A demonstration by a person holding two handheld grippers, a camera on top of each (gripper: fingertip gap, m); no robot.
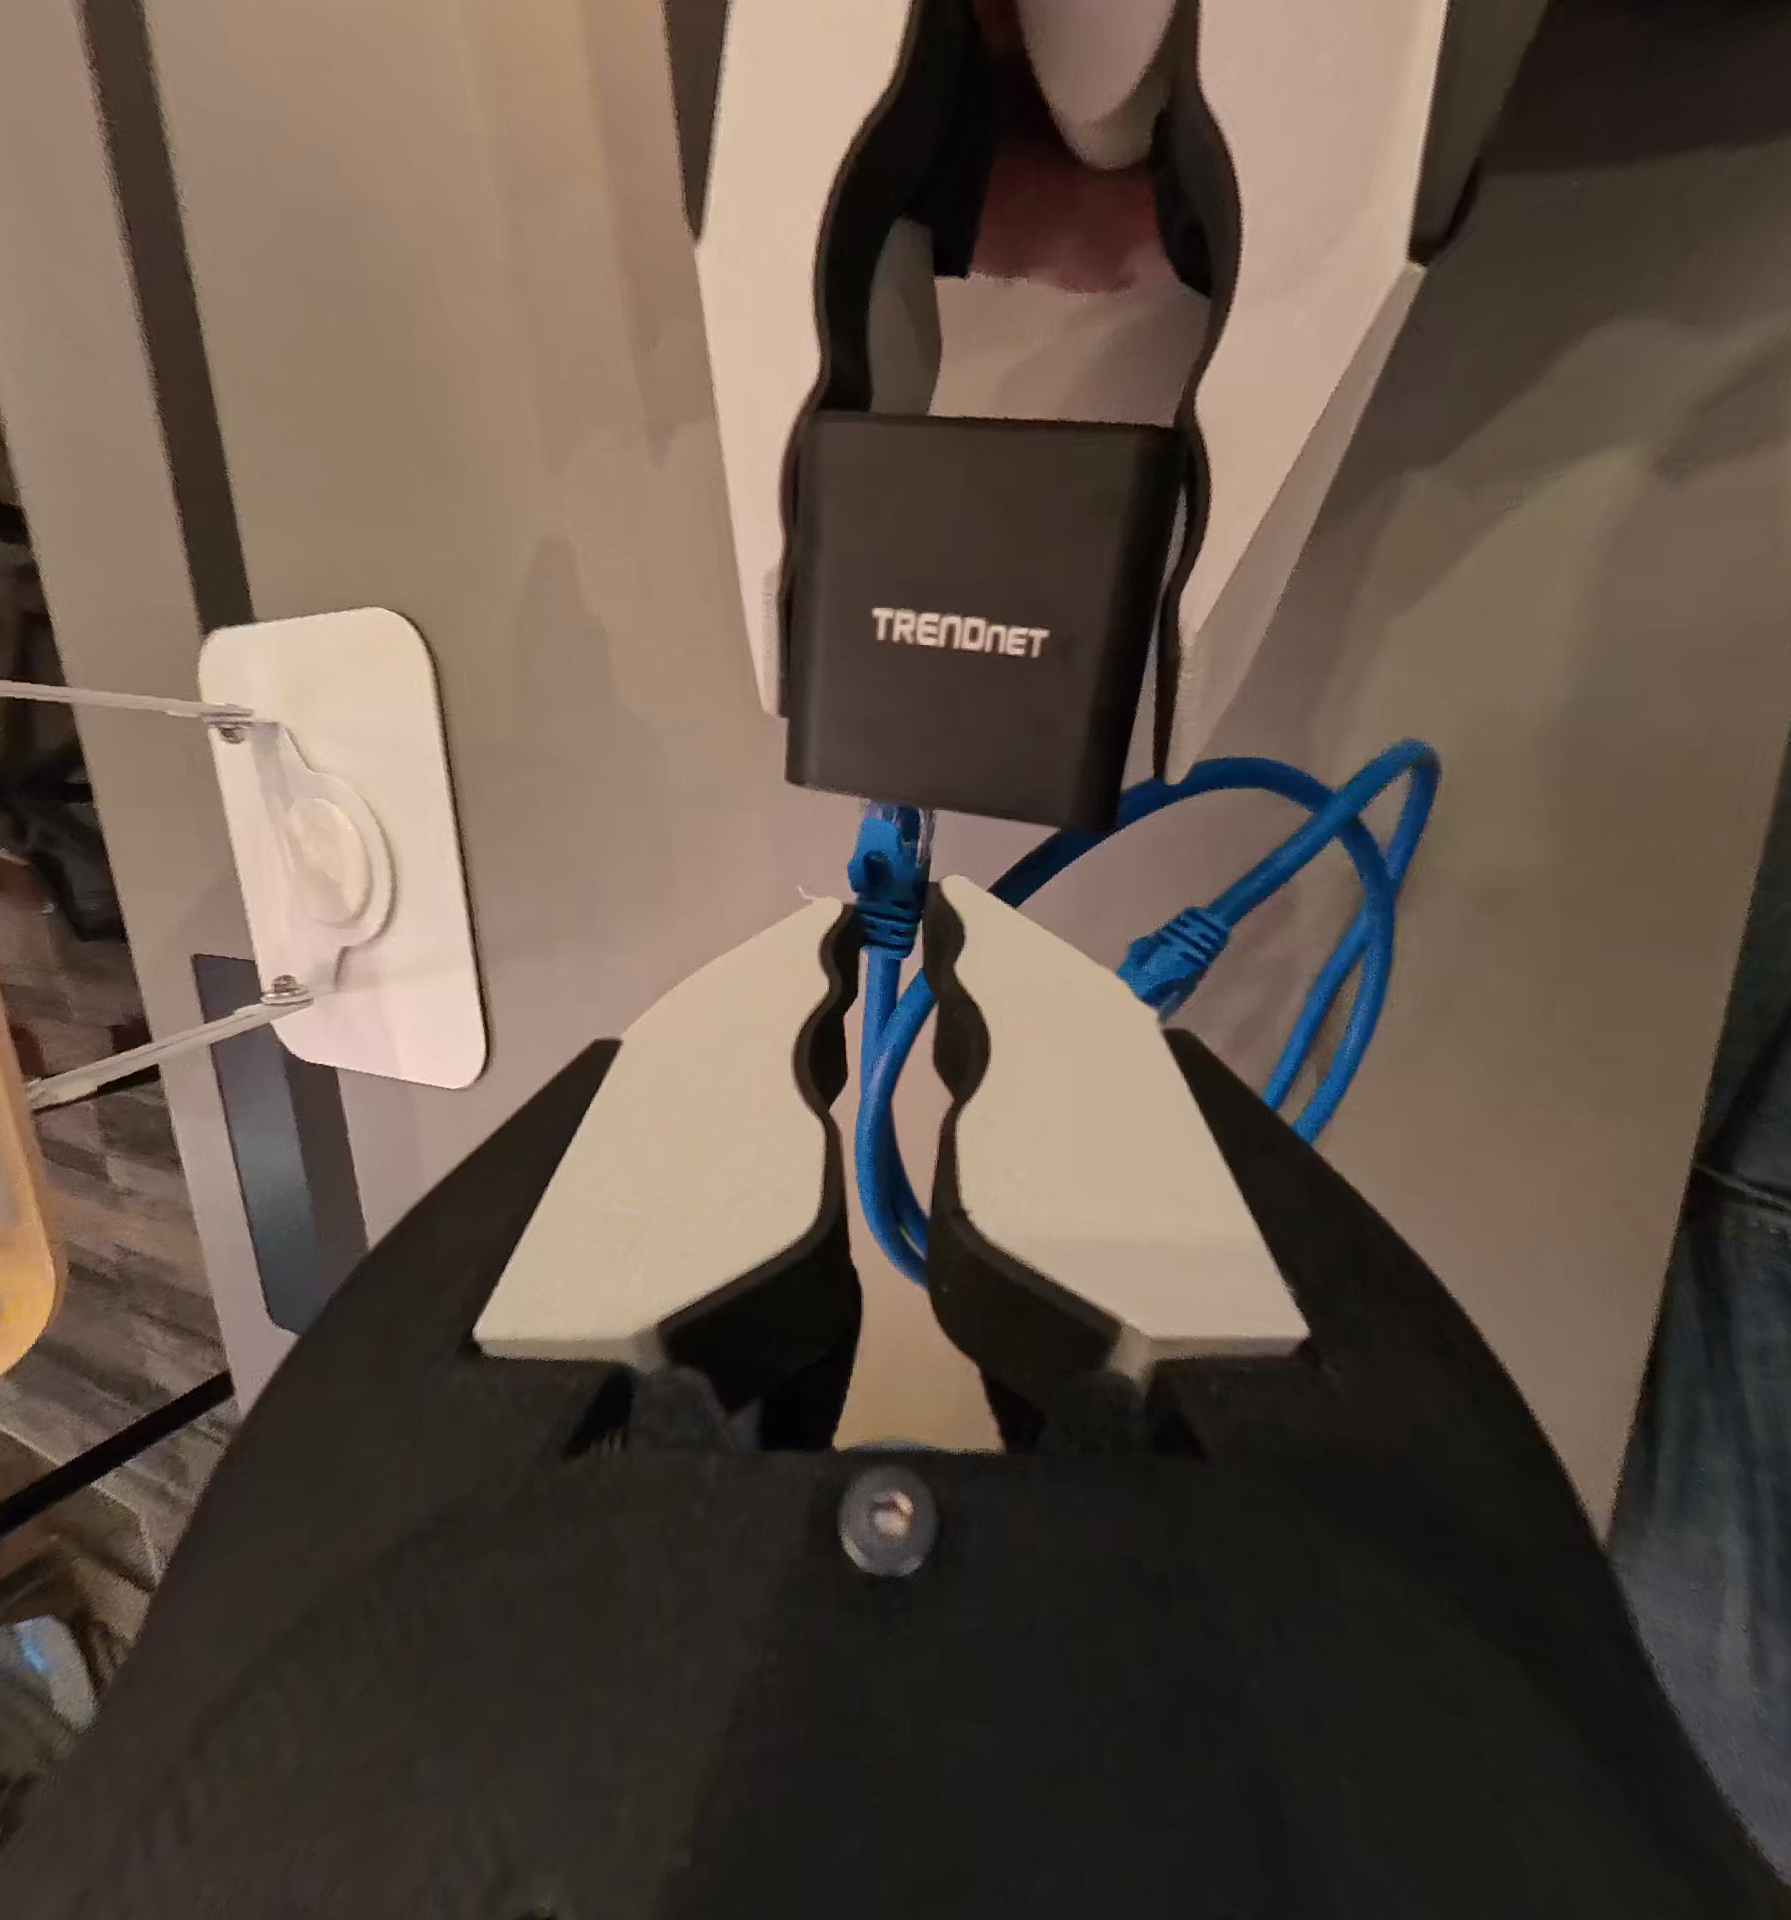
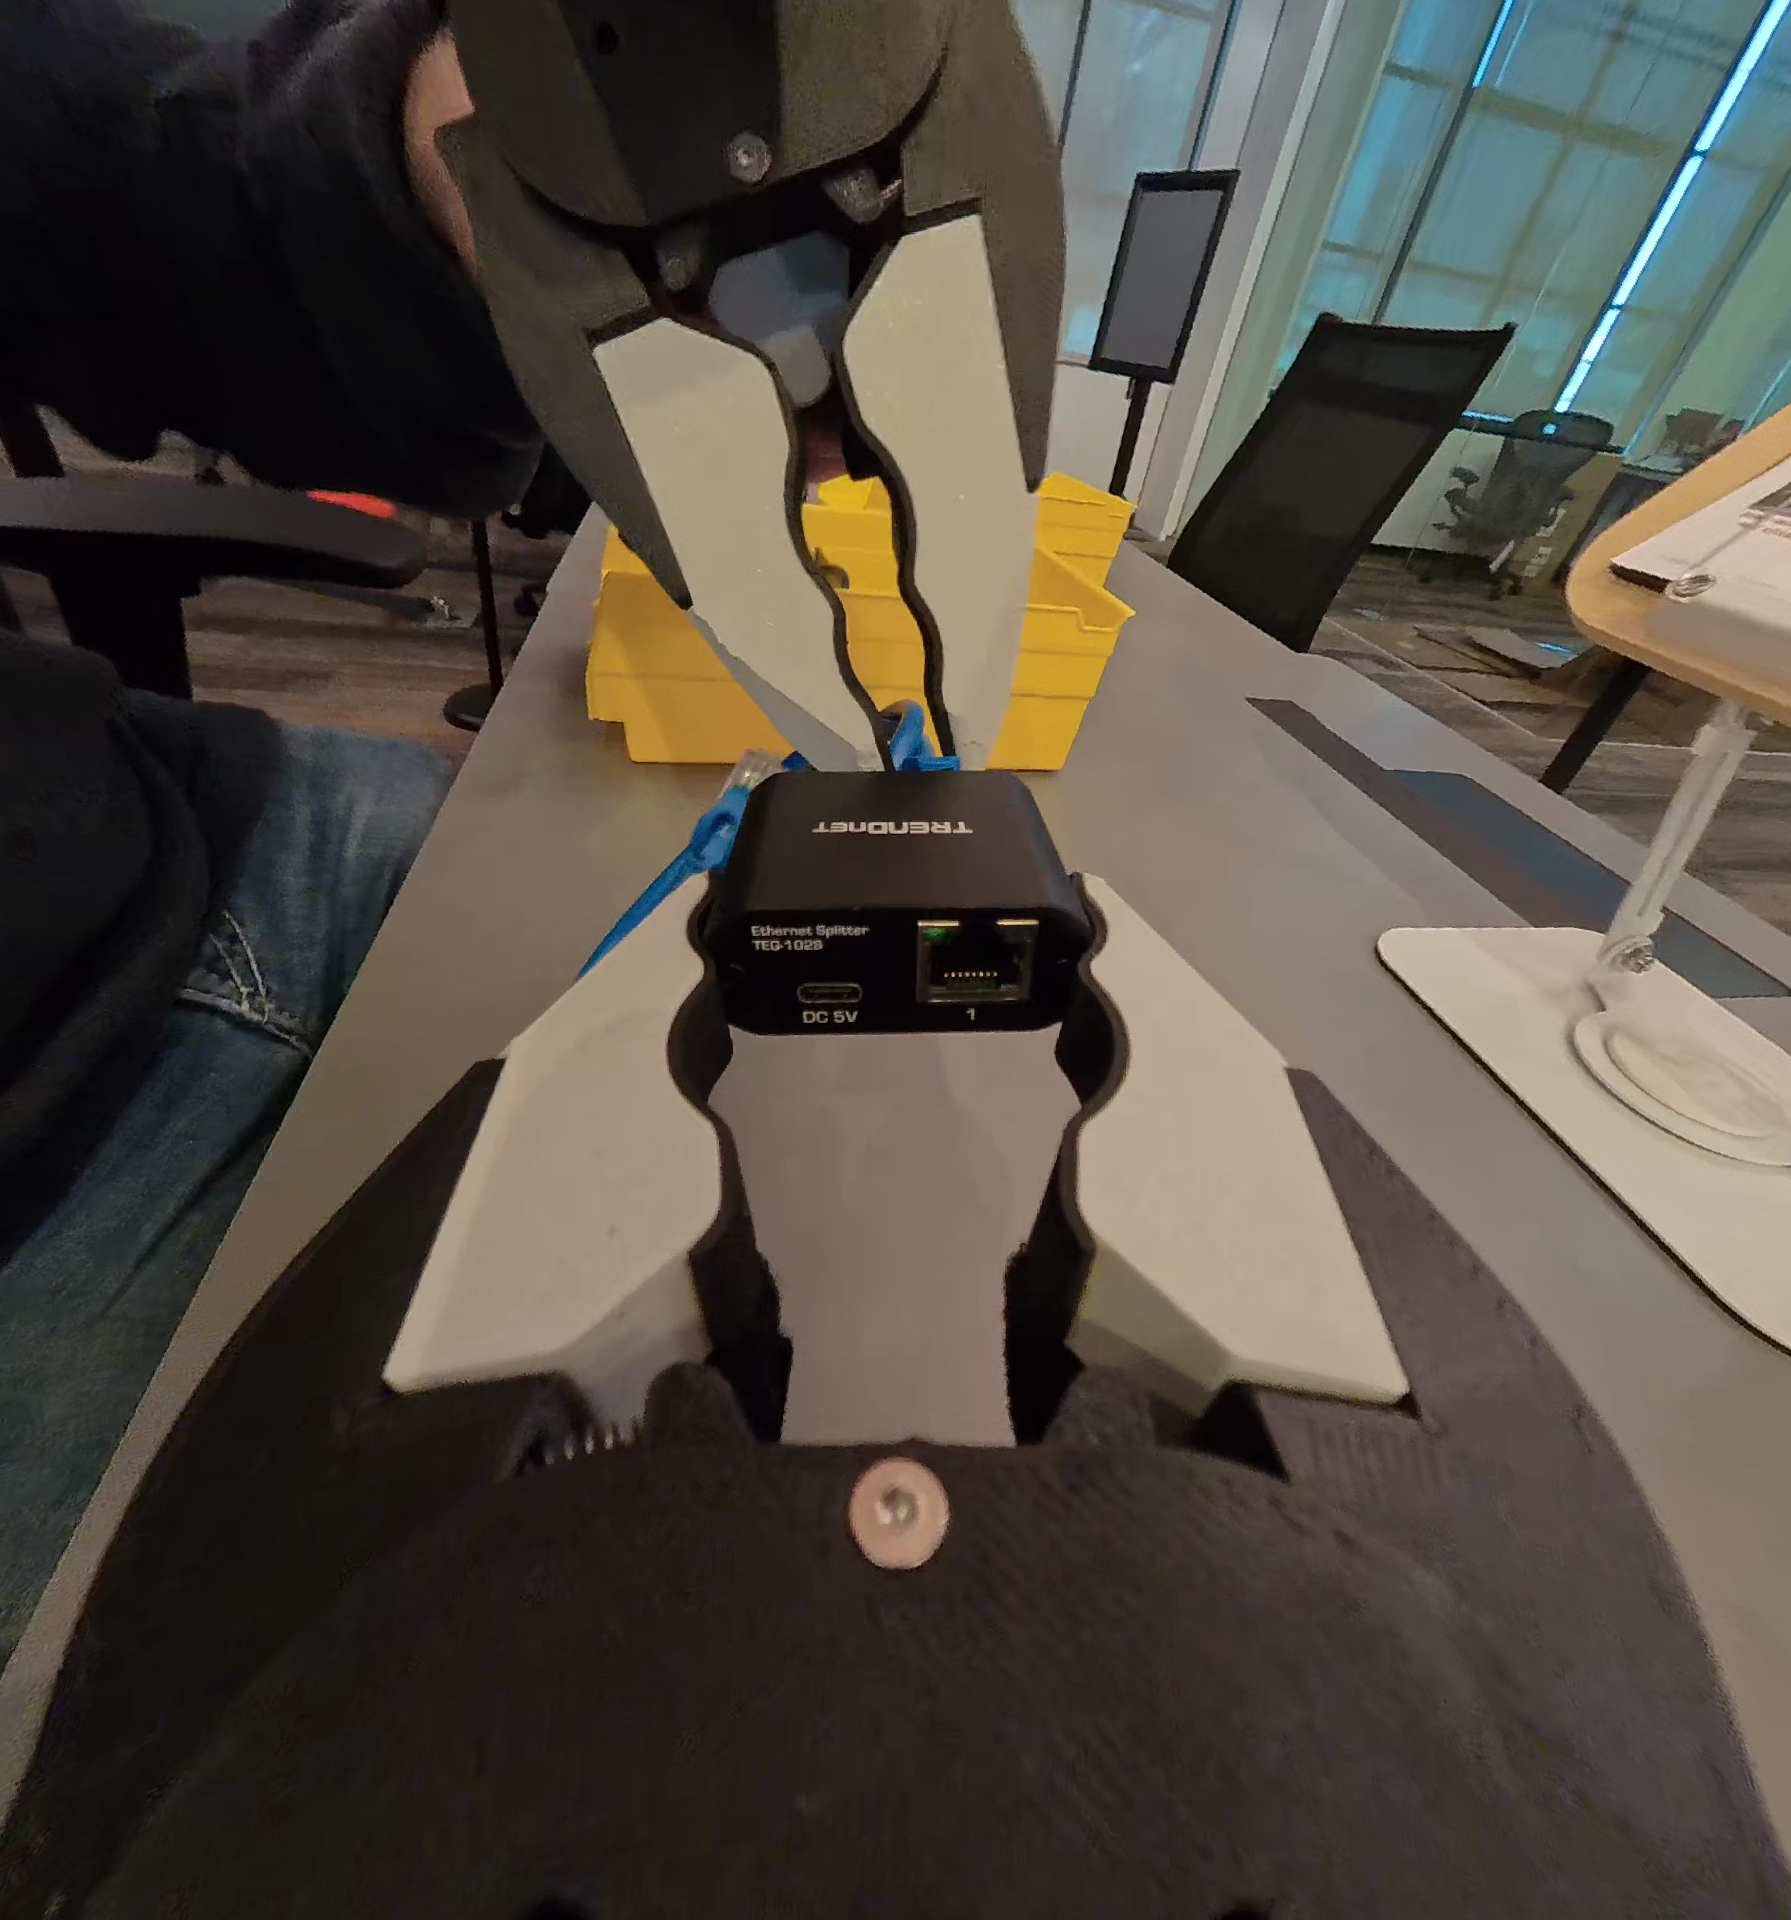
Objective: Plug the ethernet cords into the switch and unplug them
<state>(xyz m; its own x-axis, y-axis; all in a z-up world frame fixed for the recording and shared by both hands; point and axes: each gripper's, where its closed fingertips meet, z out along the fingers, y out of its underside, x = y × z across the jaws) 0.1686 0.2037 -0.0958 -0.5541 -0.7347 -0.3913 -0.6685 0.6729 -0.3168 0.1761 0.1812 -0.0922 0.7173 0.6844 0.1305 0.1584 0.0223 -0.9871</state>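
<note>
Right gripper (image 2: 896,966) is clamped across the sides of the switch (image 2: 891,883), pinning it flat on the grey table (image 2: 1234,831); the face toward me has one empty port. Left gripper (image 1: 886,914) is nearly closed on the blue boot of the ethernet cord (image 1: 886,883), whose plug (image 1: 896,821) sits at the far-face port. I can't tell if it's fully latched. The second cord end (image 1: 1166,951) lies loose on the table just right of my left fingers, its cable looped beside the switch. Handling call: the switch is a small light box with smooth sides, so it'll slide or twist unless the right grip stays square. The cord is floppy, only the boot and plug are stiff, so grip there, not the cable. The latch tab looks fragile; I'd push and pull straight along the port axis. Yellow bins (image 2: 1057,623) behind are out of play.
</note>
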